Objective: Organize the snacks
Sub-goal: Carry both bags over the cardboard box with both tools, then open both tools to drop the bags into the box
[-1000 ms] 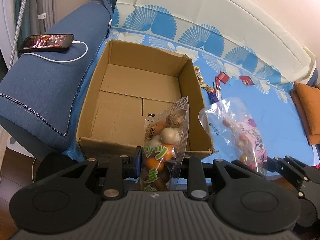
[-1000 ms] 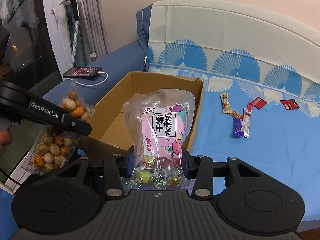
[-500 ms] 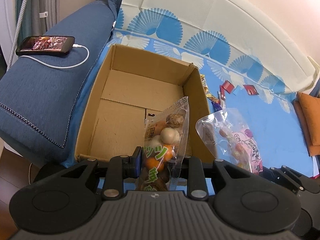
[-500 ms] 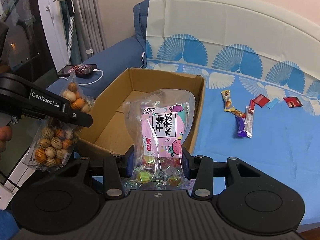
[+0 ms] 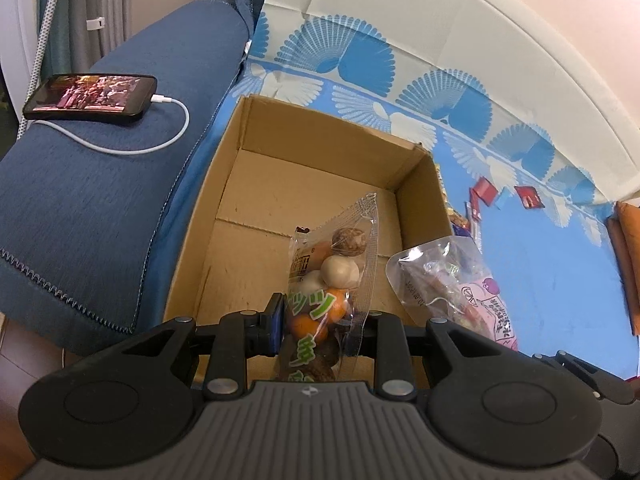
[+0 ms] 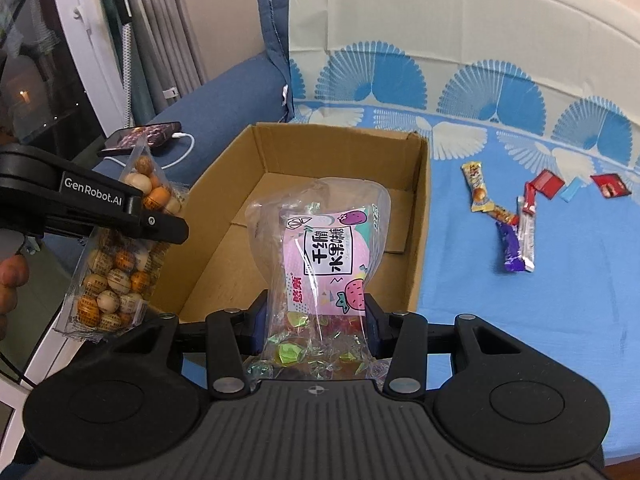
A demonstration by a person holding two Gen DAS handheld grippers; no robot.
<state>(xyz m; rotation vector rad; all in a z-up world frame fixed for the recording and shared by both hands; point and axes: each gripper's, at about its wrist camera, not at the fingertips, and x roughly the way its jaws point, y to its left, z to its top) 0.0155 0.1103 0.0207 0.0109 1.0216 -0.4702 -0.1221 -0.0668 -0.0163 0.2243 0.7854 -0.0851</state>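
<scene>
Two snack bags held above the cardboard box [image 5: 304,184]

The left gripper [image 5: 316,326] pinched a bag of coated nuts [image 5: 334,276]; the right gripper [image 6: 316,320] clamped a pink candy bag [image 6: 320,256], both apparently hanging over the box's near edge on the bed [image 6: 540,280].

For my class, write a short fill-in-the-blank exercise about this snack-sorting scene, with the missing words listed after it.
1. The left gripper is shut on a clear bag of round ____.
2. The right gripper holds a bag with a ____ label.
3. The cardboard box has ____ inside it so far.
4. A phone lies on the sofa arm, plugged into a ____ cable.

Missing words: nuts; pink; nothing; white
</scene>
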